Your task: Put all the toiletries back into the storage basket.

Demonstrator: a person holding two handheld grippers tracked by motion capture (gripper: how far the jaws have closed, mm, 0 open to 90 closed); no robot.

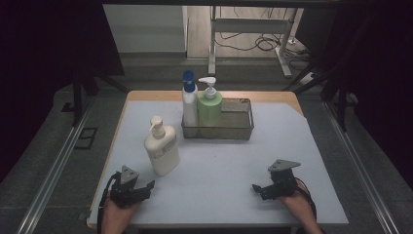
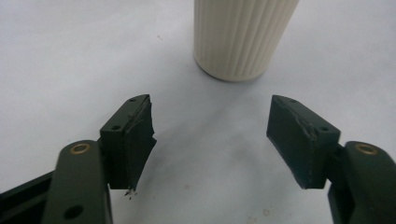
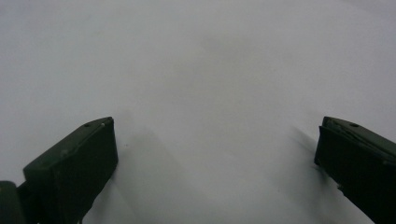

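**Three pump bottles, one wire basket, two grippers low on the counter**

Three bottles stood on the counter [image 1: 234,170]. Two of them were inside the wire basket [image 1: 238,127]: a white bottle with a blue cap [image 1: 189,105] at the basket's left end, and a green pump bottle [image 1: 210,108] touching it on its right. The rest of the basket, to the right of the green bottle, held nothing that could be made out. The third, a cream pump bottle [image 1: 161,148], stood upright outside the basket, in front of its left end and a little to the left, well apart from it.

There was one basket and one counter, covered with a pale sheet.

Two grippers were in the high view, each in a person's hand at the near edge of the counter. The left gripper [image 1: 144,186] lay in front of the basket and far to its left, just short of the cream bottle. In the left gripper view its fingers [image 2: 128,140] stood apart with bare sheet between them, and the ribbed base of the cream bottle [image 2: 240,39] rose beyond them, untouched.

The right gripper [image 1: 258,189] lay in front of the basket's right end, well apart from all three bottles. In the right gripper view its fingers [image 3: 77,163] were spread wide over the bare sheet, nothing between them.
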